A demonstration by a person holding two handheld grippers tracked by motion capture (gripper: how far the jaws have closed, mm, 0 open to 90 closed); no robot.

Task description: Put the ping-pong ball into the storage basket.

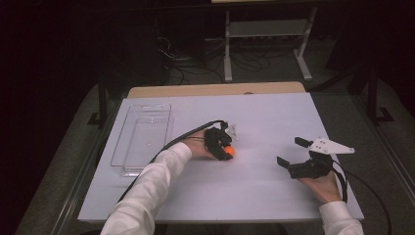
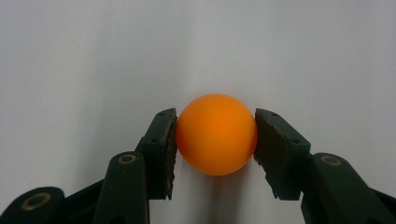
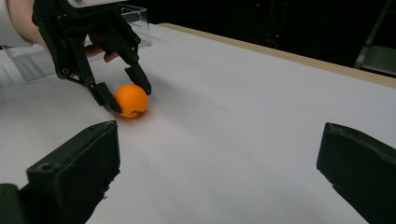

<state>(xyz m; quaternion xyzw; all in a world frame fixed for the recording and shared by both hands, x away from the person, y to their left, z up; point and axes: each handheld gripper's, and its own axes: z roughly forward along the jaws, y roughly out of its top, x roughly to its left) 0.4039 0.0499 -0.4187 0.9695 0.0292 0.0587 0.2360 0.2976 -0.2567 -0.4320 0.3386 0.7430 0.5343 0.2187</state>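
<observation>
Pinched between the two black jaws of the left gripper (image 2: 215, 140): an orange ball (image 2: 216, 134), smooth, matte and evenly round, with a small dark printed mark low on its side in the right gripper view. Resting on the white table (image 1: 254, 196) near the middle, slightly left of centre, right of a clear plastic tray (image 1: 142, 139) at the table's left. Pads pressed against the ball's two sides, a soft shadow beneath. Spread wide and empty, well apart to the right: the right gripper (image 1: 292, 154), low over bare tabletop.
</observation>
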